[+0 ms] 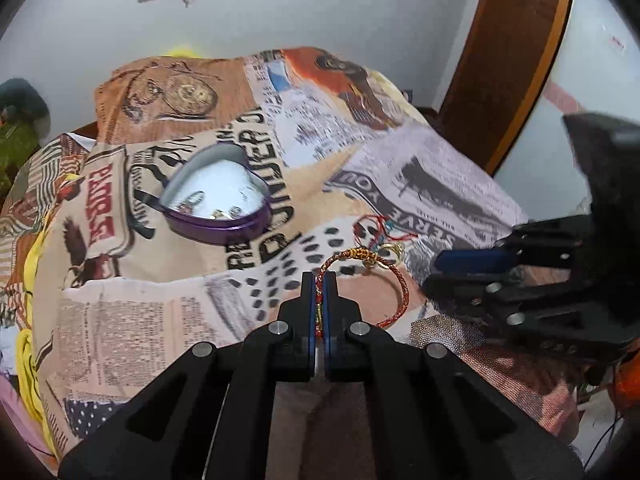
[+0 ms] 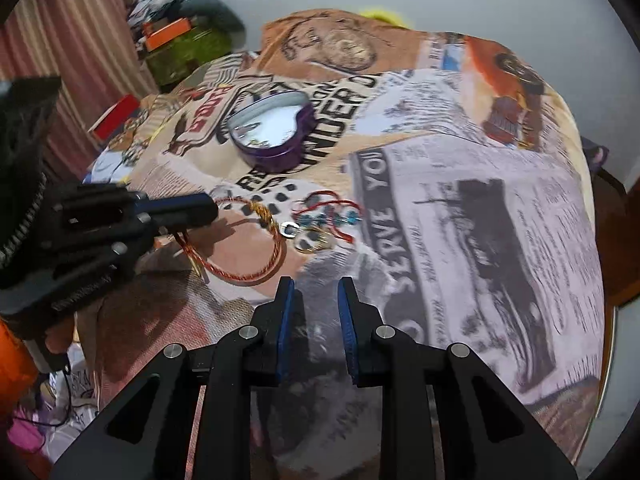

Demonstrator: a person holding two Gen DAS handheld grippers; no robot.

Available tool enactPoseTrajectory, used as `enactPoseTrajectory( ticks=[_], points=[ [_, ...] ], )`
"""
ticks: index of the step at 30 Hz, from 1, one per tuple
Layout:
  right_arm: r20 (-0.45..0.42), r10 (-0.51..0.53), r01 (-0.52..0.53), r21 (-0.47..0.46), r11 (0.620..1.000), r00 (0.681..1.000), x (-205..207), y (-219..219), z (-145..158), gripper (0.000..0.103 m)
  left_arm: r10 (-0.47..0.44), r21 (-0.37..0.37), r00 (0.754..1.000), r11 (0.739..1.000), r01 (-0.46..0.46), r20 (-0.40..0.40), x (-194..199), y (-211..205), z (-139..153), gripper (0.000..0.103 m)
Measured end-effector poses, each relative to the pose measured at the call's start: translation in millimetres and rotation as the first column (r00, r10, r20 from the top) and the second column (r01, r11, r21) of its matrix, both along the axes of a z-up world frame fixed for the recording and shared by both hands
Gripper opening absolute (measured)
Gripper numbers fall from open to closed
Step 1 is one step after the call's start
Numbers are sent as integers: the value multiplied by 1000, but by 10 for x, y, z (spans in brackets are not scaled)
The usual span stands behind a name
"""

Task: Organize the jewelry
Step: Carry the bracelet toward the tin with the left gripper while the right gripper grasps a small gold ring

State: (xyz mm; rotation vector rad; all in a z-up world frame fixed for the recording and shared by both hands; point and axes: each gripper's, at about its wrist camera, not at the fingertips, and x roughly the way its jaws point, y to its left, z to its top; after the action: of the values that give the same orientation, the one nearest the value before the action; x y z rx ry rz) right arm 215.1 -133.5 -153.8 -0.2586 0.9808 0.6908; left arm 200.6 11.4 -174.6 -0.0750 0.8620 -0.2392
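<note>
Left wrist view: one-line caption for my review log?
Left gripper shut on red-and-gold cord bracelet, purple heart-shaped tin open beyond on the printed cloth.

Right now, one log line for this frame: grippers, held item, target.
left gripper: shut on red-gold cord bracelet | right gripper: open, empty | purple heart tin: open, on printed cloth | red thread bracelet: loose on cloth

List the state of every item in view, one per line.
left gripper: shut on the red-gold bracelet
red-gold bracelet: pinched, partly on the cloth
right gripper: open, empty
heart tin: open, no lid on
red string bracelet: loose on the cloth
</note>
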Motion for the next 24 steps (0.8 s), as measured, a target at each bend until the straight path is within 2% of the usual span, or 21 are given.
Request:
enactPoseTrajectory(
  ticks=[9,11,13,21,22,24],
  points=[
    [25,24,-23,-73,997,999,152,214,-47,21,37,-9,999,999,-37,23,-60,209,22,1],
    [32,36,-33,-87,996,999,165,246,-52,27,36,-19,999,999,-36,16,-65,231,-11,1],
    [40,44,-40,-94,995,998,164,270,-59,29,37,-20,999,999,-37,13,-69,238,-40,1],
    [40,47,-43,-78,996,998,190,278,-82,29,43,-32,999,999,-43,10,-60,248,-69,1],
    [43,48,-45,-80,996,998,185,284,-80,23,45,-35,999,998,-44,10,-62,247,-63,1],
    [51,51,-47,-83,995,997,171,281,-75,23,46,-35,999,998,-46,11,-69,247,-46,1]
  ],
)
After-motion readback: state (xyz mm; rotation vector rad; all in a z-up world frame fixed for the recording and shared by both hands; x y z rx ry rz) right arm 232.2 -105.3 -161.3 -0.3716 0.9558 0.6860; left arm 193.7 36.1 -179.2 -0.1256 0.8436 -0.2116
